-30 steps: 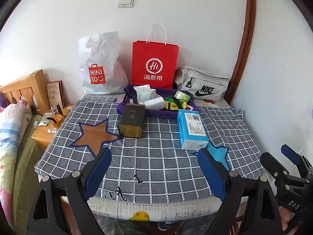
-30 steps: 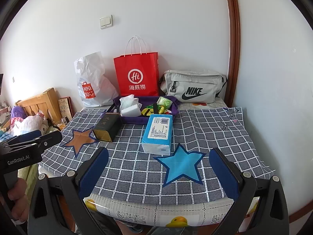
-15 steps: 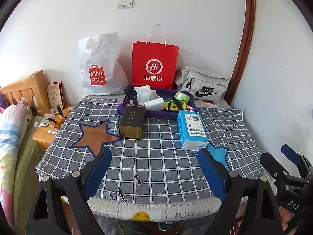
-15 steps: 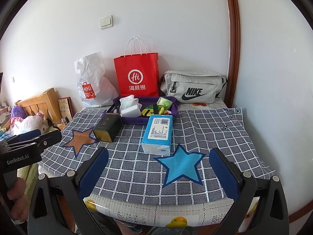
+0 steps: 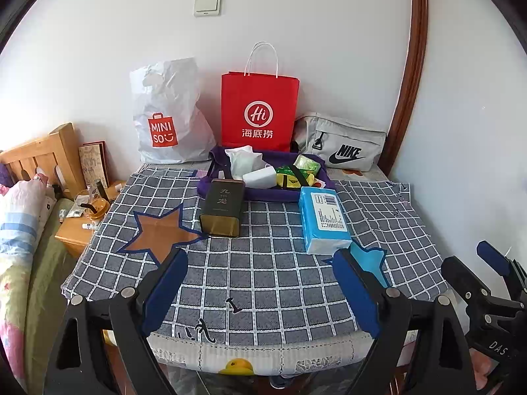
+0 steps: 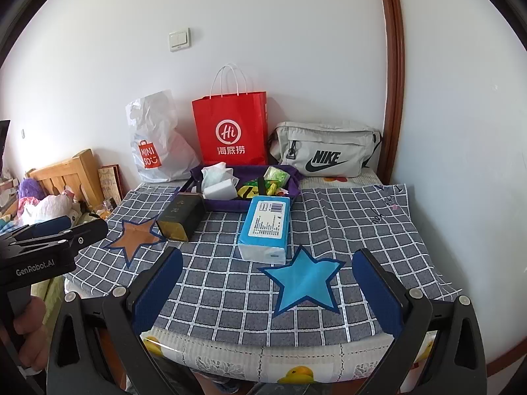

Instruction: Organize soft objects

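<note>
A blue tissue pack [image 5: 324, 219] [image 6: 266, 227] lies on the checked cloth, just beyond a blue star patch [image 6: 304, 279]. A dark tea tin [image 5: 222, 207] [image 6: 181, 217] lies to its left beside a brown star patch [image 5: 161, 233] [image 6: 133, 237]. Behind both sits a purple tray [image 5: 263, 194] [image 6: 224, 204] with white tissues and green and yellow packets. My left gripper [image 5: 260, 291] is open and empty over the table's front edge. My right gripper [image 6: 266, 291] is open and empty, also at the front edge.
A white Miniso bag [image 5: 168, 115], a red paper bag [image 5: 258, 112] and a grey Nike pouch [image 5: 342, 146] stand against the back wall. A wooden headboard [image 5: 39, 154], a bedside table [image 5: 82, 227] and a bed lie left. A wall is on the right.
Both views have hardly shifted. Both grippers stay open and nothing on the table has moved.
</note>
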Motion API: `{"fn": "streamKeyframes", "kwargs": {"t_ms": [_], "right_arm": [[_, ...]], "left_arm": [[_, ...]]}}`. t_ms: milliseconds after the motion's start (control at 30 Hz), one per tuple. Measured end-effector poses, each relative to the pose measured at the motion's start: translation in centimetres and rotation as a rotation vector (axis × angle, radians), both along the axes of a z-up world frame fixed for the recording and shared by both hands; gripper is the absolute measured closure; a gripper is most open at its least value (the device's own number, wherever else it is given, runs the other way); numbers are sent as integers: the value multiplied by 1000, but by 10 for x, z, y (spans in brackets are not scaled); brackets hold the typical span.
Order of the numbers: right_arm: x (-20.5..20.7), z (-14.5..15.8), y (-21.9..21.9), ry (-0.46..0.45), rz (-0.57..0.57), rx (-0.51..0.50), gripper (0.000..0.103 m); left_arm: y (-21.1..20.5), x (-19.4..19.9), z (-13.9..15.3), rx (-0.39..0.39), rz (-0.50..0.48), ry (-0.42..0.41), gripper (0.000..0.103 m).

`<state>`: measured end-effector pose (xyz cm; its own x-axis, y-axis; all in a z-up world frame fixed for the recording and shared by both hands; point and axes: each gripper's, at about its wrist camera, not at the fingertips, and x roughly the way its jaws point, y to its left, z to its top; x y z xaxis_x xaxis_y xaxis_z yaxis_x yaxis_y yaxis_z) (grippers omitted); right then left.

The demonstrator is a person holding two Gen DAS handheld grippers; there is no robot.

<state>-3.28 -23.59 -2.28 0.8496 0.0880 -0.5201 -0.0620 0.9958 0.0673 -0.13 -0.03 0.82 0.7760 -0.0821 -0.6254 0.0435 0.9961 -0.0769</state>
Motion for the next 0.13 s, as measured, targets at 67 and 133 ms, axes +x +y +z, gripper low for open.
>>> {"fn": "streamKeyframes", "kwargs": {"t_ms": [67, 133], "right_arm": [[2, 0, -1, 0, 2, 4, 2], [5, 0, -1, 1, 2, 5, 2]], "left_arm": [[-2, 2, -1, 8, -12, -2, 14], [-5, 8, -4, 20, -27, 6, 13]]}}
